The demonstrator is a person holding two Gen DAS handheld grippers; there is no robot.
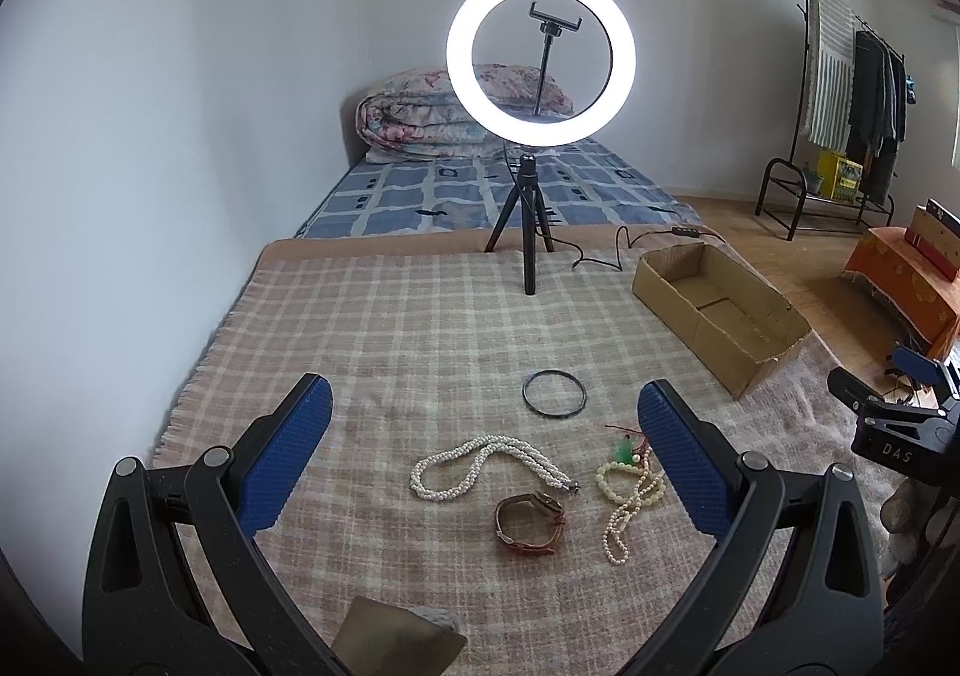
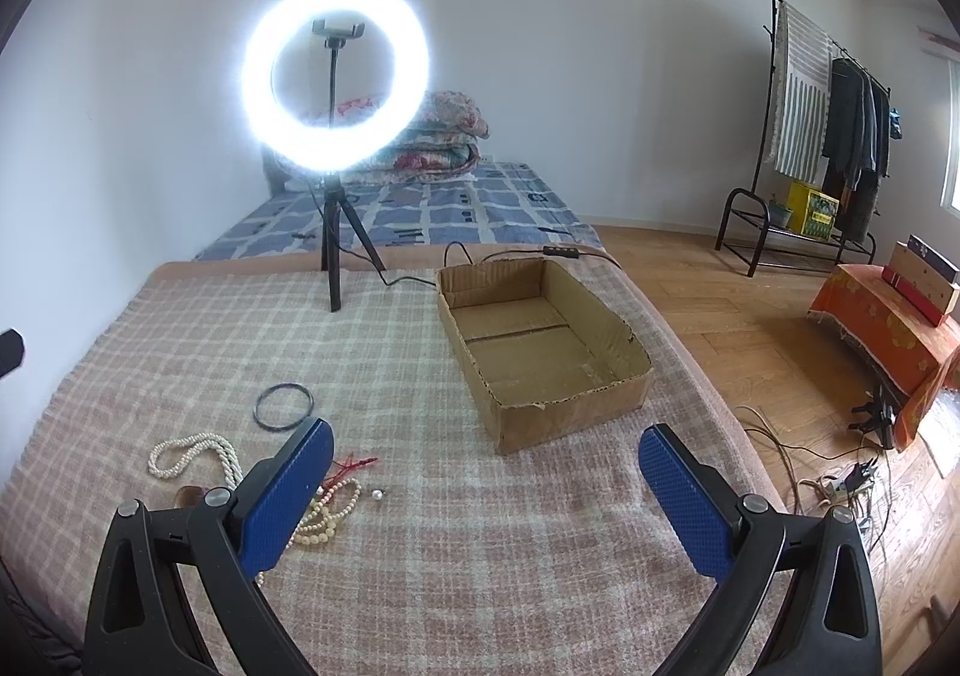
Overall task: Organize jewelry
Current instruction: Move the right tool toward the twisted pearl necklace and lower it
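I see a plaid blanket (image 1: 372,340) filling the lower frame, with the pearl necklace (image 1: 480,463), watch (image 1: 528,523), beads (image 1: 630,496) and dark bangle (image 1: 553,394) at centre. A cardboard box (image 2: 540,352) sits right, a ring light (image 1: 540,54) above. Both my left gripper (image 1: 486,454) and right gripper (image 2: 486,490) have jaws spread wide, empty.

On the blanket (image 1: 372,328), the ring light (image 1: 540,54) stands on its tripod at the far edge, with the bed (image 1: 480,190) and the folded quilt (image 1: 420,117) behind it. The cardboard box (image 2: 540,352) lies right of the ring light and nearer. In front of the ring light lies the bangle (image 1: 553,394); nearer still the pearl necklace (image 1: 489,466), then the watch (image 1: 531,523), with the bead strand (image 1: 627,502) to their right (partly behind a gripper finger). The clothes rack (image 2: 828,135) stands far right of the ring light, on the floor.
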